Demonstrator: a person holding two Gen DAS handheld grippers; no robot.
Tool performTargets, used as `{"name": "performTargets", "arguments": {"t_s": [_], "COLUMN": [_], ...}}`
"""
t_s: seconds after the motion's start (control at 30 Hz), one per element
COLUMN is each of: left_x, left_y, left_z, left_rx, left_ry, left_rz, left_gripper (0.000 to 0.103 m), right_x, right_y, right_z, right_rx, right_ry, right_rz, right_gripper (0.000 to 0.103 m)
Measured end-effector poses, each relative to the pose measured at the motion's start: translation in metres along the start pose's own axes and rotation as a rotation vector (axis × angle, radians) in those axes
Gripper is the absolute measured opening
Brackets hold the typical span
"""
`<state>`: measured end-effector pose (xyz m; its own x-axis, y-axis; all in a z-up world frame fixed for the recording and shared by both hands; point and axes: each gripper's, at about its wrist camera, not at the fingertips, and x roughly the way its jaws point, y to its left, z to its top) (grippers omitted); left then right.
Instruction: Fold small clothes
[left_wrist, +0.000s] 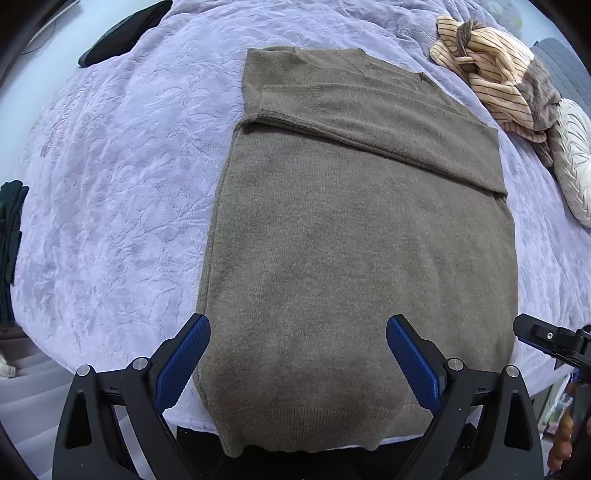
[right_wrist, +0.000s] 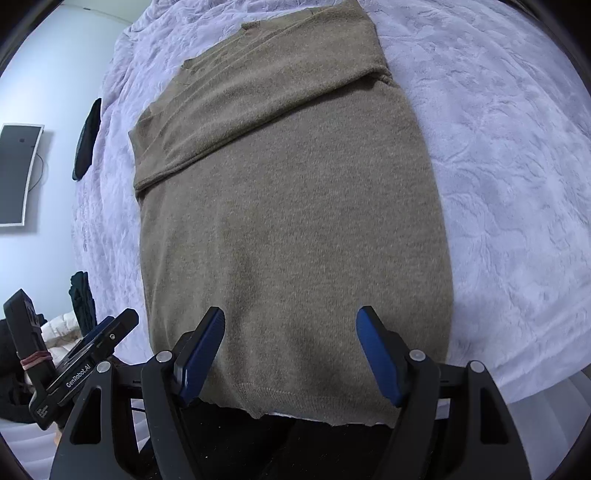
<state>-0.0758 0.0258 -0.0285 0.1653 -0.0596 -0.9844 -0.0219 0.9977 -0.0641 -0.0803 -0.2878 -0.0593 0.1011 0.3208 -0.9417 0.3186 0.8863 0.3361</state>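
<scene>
Left gripper (left_wrist: 298, 334) and right gripper (right_wrist: 290, 325) spread wide at bottom of frame, gripping nothing, poised over hem of brown sweater (left_wrist: 354, 240); flat mid-frame on lilac blanket (left_wrist: 110, 166), sleeves folded across top; striped cloth heap (left_wrist: 491, 81) upper right; dark garment (left_wrist: 125, 33) upper left

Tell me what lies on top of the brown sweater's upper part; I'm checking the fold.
One sleeve is folded across the brown sweater, on the lilac blanket. Anything beneath that sleeve, including the other sleeve, is covered.
</scene>
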Motion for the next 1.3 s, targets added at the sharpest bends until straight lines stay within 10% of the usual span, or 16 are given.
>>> {"name": "performTargets", "arguments": {"t_s": [0.6, 1.3], "left_x": [0.020, 0.050], "left_y": [0.078, 0.074], "left_z": [-0.069, -0.088], "left_rx": [-0.002, 0.051], "left_ry": [0.064, 0.126], "left_rz": [-0.069, -0.174], "left_gripper": [0.097, 0.097], "right_x": [0.041, 0.011], "right_y": [0.032, -0.039], "right_z": [-0.082, -0.131], "right_rx": [-0.002, 0.183], "right_ry": [0.051, -0.074], "right_rz": [-0.059, -0.106], "right_gripper": [0.077, 0.077]}}
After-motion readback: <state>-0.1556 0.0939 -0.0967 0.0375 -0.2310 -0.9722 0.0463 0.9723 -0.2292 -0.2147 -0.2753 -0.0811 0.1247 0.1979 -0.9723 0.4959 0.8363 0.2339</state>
